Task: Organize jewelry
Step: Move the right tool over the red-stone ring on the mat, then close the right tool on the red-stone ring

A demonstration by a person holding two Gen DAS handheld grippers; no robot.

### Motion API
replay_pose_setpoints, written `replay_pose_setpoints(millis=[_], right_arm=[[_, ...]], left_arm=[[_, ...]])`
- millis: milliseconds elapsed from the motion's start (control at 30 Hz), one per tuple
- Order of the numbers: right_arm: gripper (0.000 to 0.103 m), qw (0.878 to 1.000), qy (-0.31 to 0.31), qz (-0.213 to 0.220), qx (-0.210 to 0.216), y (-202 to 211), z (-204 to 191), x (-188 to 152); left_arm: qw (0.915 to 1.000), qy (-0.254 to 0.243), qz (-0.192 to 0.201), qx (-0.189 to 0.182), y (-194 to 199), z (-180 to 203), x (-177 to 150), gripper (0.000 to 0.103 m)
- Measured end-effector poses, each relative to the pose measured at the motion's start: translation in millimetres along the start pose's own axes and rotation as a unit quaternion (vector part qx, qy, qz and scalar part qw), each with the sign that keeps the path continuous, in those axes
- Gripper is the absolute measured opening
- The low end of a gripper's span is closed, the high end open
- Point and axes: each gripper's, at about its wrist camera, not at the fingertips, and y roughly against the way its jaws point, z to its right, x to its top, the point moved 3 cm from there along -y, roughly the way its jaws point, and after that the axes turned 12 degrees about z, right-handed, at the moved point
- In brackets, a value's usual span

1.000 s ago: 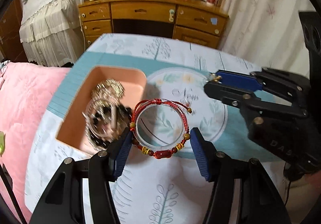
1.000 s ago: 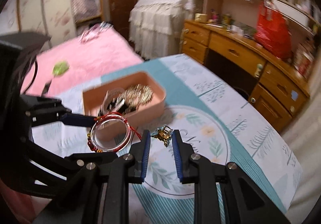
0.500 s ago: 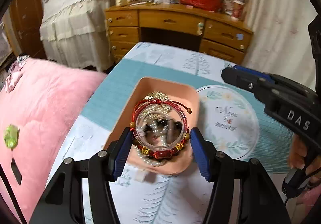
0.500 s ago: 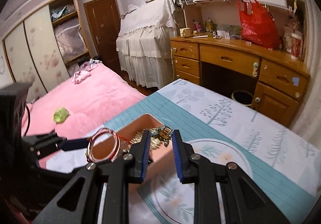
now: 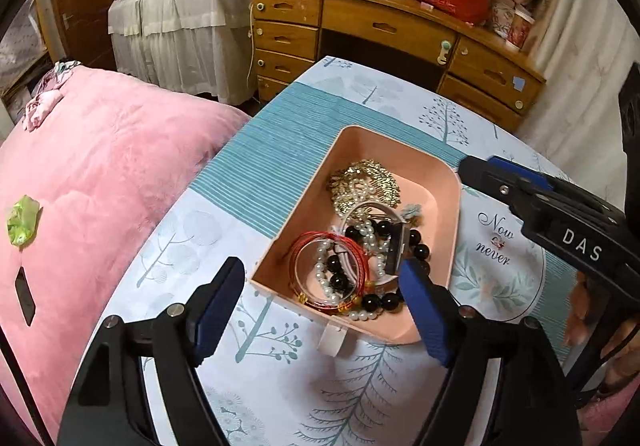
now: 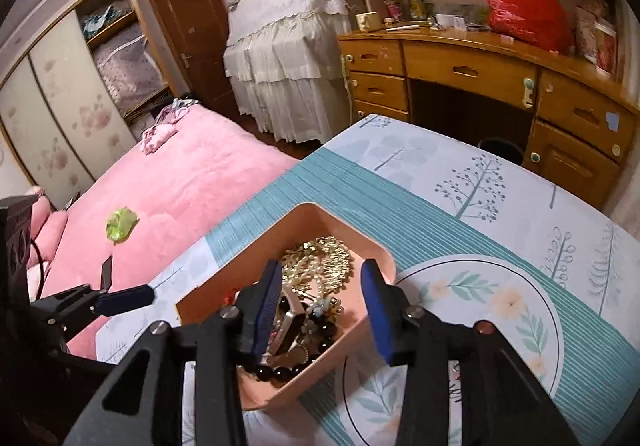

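Your left gripper (image 5: 322,304) and right gripper (image 6: 320,310) have both just spread and hold nothing; the red bracelet (image 5: 329,270) lies in the pink tray (image 5: 454,230), half buried under beads, while the small charm is lost in the pile.

Counted on the tablecloth (image 5: 280,386): one pink tray (image 5: 448,222). Inside that tray: one red cord bracelet (image 5: 308,246), one gold ornament (image 5: 366,182), several pearl and black-bead strands, number undeterminable. Beside the tray: two grippers.

My tray (image 5: 448,214) is sitting on the table (image 5: 280,386), bracelets (image 5: 328,270) lying inside; the bed (image 5: 100,174) is lying left.
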Motion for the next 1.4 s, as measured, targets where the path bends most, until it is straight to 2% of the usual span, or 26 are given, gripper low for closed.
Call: replay_pose_setpoints(millis=[167, 300, 533, 667, 833, 900, 1000, 1067, 1133, 1400], right_arm=[[0.053, 0.998, 0.009, -0.01, -0.06, 3, 16, -8], [0.054, 0.995, 0.003, -0.021, -0.101, 6, 33, -15], [0.054, 0.981, 0.002, -0.089, -0.174, -2, 63, -50], [0.054, 0.977, 0.001, -0.11, -0.183, -6, 68, -65], [0.053, 0.976, 0.013, -0.111, -0.189, -8, 65, -72], [0.047, 0.976, 0.017, -0.105, -0.19, -8, 63, -72], [0.035, 0.979, -0.011, -0.098, -0.179, -8, 66, -70], [0.021, 0.977, -0.005, -0.098, -0.188, -9, 67, -68], [0.015, 0.976, -0.006, -0.099, -0.192, -10, 67, -67], [0.015, 0.972, -0.003, -0.107, -0.211, -7, 55, -59]], left_arm=[[1.0, 0.007, -0.005, -0.003, 0, -2, -6, 0.078], [1.0, 0.006, -0.003, -0.006, 2, 0, -8, 0.078], [0.9999, 0.001, -0.004, -0.012, 5, 4, -14, 0.078], [0.9999, 0.0, -0.009, -0.011, 4, 3, -15, 0.078], [0.9996, 0.013, -0.014, -0.019, 3, -1, -14, 0.078], [0.9997, 0.01, -0.012, -0.019, 4, -3, -14, 0.078], [0.9997, 0.001, -0.007, -0.022, 4, -4, -12, 0.078], [0.9997, -0.003, -0.003, -0.026, 4, -5, -11, 0.078], [0.9995, -0.003, 0.001, -0.032, 4, -7, -10, 0.078], [0.9974, -0.002, -0.007, -0.071, -7, -18, -3, 0.078]])
